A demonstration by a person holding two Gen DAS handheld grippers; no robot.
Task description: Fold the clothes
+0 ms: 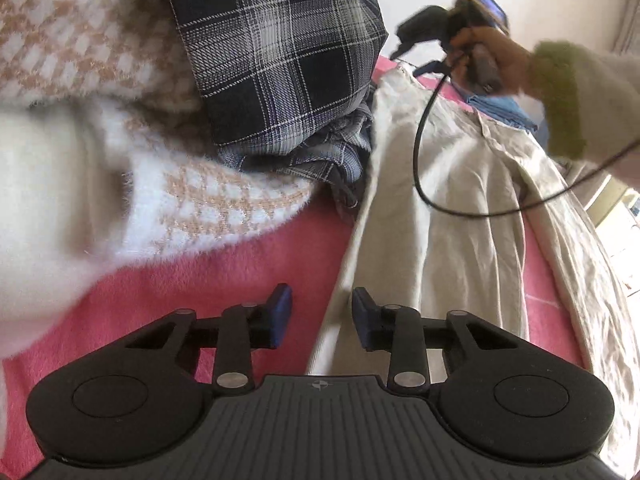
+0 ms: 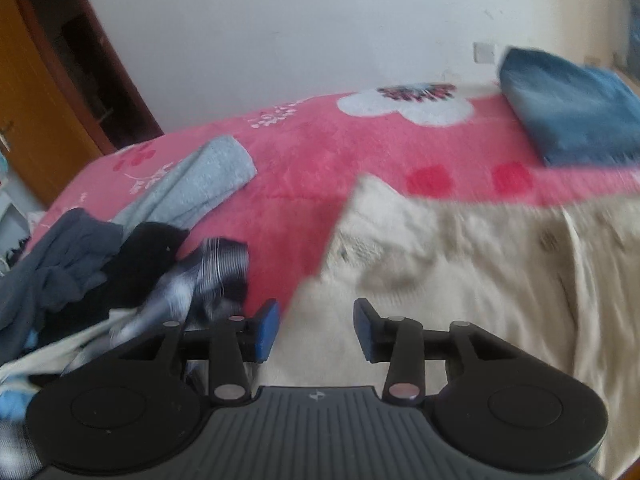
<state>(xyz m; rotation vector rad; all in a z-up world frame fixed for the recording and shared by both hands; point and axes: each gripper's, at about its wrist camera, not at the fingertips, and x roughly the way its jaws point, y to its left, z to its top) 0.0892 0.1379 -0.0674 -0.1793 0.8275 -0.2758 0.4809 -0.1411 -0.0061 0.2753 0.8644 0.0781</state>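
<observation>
Both cameras ride just behind their grippers, angled down over the pink blanket point(image 1: 248, 264). The left one sits close above the cream garment's point(image 1: 460, 216) edge, the right hand point(image 1: 496, 60) at two o'clock. The right one looks across the same cream garment toward the wall point(image 2: 300, 28) at twelve.

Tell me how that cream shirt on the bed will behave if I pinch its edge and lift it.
The cream shirt is probably floppy: it lies in soft wrinkles on the pink blanket, so it should drape and hang. It looks thin, so likely light. The plush blanket may drag on it a little.
</observation>
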